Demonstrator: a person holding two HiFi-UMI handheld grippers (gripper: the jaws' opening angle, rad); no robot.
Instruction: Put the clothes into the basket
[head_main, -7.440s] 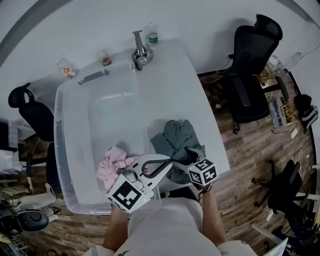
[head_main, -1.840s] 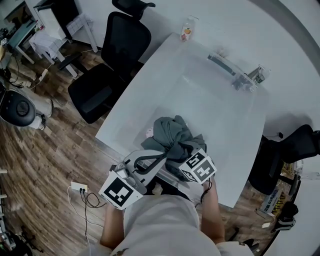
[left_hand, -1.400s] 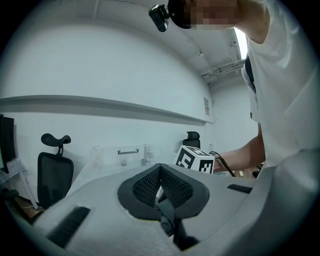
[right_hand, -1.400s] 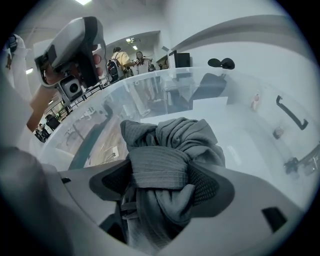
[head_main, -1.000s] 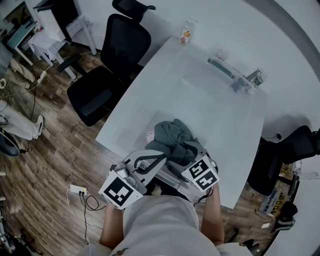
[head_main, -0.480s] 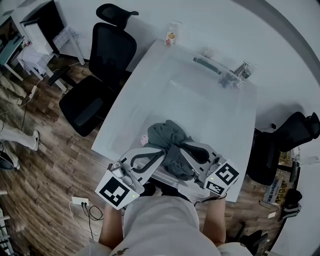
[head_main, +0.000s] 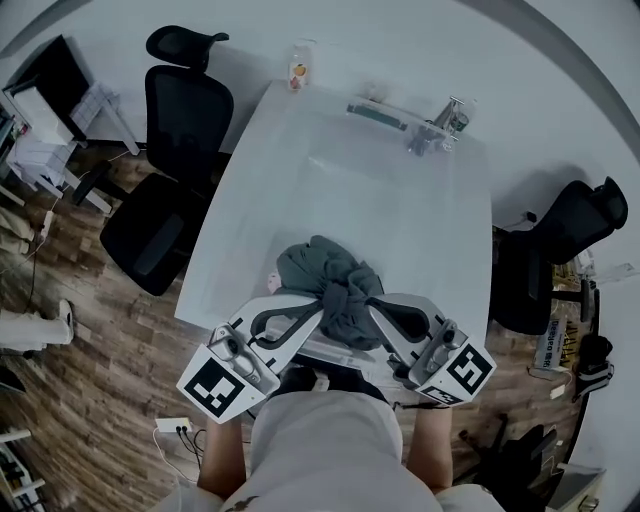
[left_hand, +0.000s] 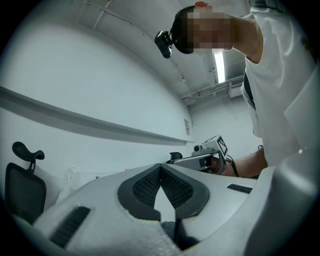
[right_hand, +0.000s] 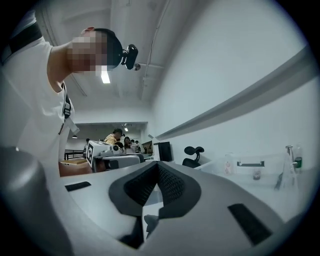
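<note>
- Two hand-held grippers are sharing one load here, read from the left.
- At the far left, a black office chair (head_main: 170, 170) is standing clear of the white worktop (head_main: 460, 260) and playing no part.
- A scrap of pink garment (head_main: 272, 283) is peeking out at the near left of the clear basket (head_main: 378, 112), and it appears to be lying inside already.
- The left hand-held gripper (head_main: 320, 300) is staying clenched on the grey garment (head_main: 330, 280). Its own view is showing the pads meeting, with grey cloth caught beneath them.
- The grey garment is bunching into a ball between the two tools, over the near end of the basket. Whether it is touching the bottom, I cannot tell.
- The right hand-held gripper (head_main: 373, 303) is the one changing. A second ago it was pointing steeply down into the bundle. Its jaws have just been closing, and it is now lying level, clamped on a fold of grey cloth that is showing in its own view.
- With both grips on, the garment is probably becoming manageable as one lump. Settling it deeper in the basket and letting go are seemingly what is remaining.
</note>
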